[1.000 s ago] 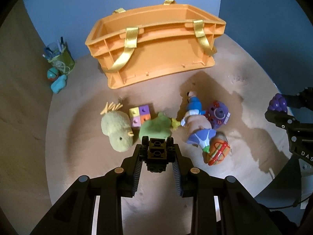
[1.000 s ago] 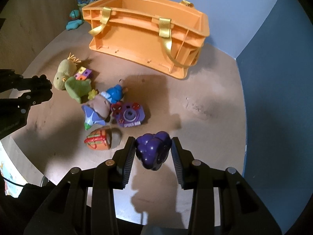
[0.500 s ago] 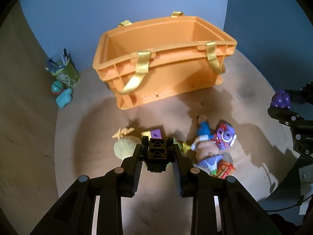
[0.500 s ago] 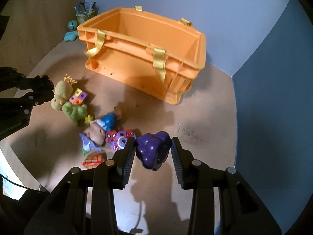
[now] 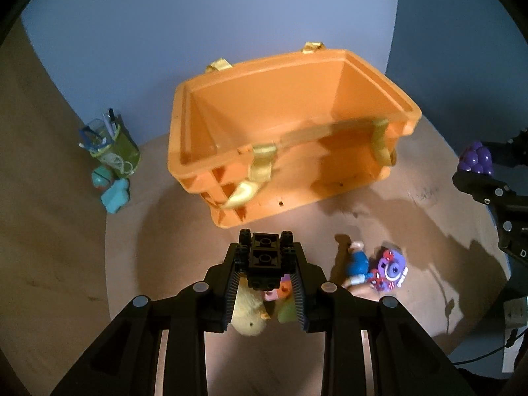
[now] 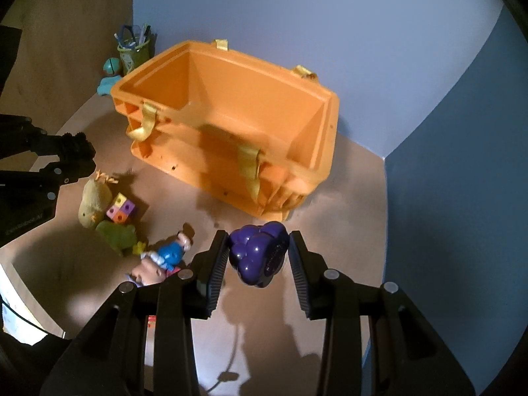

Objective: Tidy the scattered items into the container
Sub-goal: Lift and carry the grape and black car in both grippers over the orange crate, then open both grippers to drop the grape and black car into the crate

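Observation:
My left gripper [image 5: 265, 264] is shut on a black brick toy [image 5: 265, 260], held in the air just short of the orange crate [image 5: 330, 138]. My right gripper [image 6: 259, 254] is shut on a purple grape toy [image 6: 259, 252], also raised near the crate [image 6: 264, 165], whose inside looks bare. On the table lie a yellow plush [image 6: 94, 201], a multicoloured cube [image 6: 120, 209], a green plush [image 6: 117, 234], a blue doll [image 6: 170, 252] and a purple toy camera [image 5: 391, 269]. In the left wrist view the plush [image 5: 247, 313] sits partly hidden behind the fingers.
A green pen cup [image 5: 114, 150], a teal ball [image 5: 100, 176] and a teal figure [image 5: 115, 196] stand left of the crate by the blue wall. Yellow straps [image 5: 255, 175] hang over the crate's near side. The table edge runs along the near right.
Both grippers have risen and moved toward the crate with their toys; its opening now faces them more fully. The scattered toys have slid down toward the bottom of both views.

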`<state>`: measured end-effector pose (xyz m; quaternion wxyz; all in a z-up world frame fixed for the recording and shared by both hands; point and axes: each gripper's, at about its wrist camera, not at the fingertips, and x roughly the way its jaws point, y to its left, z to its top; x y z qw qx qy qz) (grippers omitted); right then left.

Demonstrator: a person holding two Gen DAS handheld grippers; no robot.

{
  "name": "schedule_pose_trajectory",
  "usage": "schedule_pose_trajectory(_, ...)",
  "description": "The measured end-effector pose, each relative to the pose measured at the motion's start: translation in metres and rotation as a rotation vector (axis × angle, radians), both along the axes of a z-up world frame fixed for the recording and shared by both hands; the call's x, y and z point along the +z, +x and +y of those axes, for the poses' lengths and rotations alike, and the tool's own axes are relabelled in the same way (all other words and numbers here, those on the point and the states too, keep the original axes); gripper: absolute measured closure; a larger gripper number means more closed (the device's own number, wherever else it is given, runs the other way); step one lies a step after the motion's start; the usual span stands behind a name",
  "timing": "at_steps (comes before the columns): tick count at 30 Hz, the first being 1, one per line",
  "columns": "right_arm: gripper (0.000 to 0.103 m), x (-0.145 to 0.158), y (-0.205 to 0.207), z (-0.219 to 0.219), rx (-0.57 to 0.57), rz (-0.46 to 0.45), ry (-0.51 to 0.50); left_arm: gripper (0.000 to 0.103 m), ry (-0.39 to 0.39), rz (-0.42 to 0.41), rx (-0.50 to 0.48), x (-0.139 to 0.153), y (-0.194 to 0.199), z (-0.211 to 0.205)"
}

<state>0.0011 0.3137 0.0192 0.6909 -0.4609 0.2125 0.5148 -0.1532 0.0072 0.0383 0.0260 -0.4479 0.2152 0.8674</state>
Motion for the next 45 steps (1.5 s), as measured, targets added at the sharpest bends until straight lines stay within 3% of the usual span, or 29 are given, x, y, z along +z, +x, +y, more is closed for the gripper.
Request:
schedule_pose_trajectory(20, 0.069, 0.041, 0.009, 0.052, -0.020, -0.040, 0.050, 0.077, -0.033, 0.026, -0.051, 0.040, -0.060, 0.022)
schedule_pose_trajectory(22, 0.069, 0.042, 0.010, 0.058, -0.113, -0.066, 0.061, 0.077, -0.032, 0.024, -0.050, 0.042, -0.067, 0.021)
schedule_pose_trajectory(26, 0.069, 0.045, 0.013, 0.072, -0.116, -0.070, 0.061, 0.077, -0.036, 0.025, -0.048, 0.044, -0.081, 0.020)
schedule_pose_trajectory(45, 0.069, 0.021, 0.039, 0.133, -0.136, -0.040, 0.013, 0.077, -0.013, -0.021, -0.028, 0.025, -0.145, 0.006)
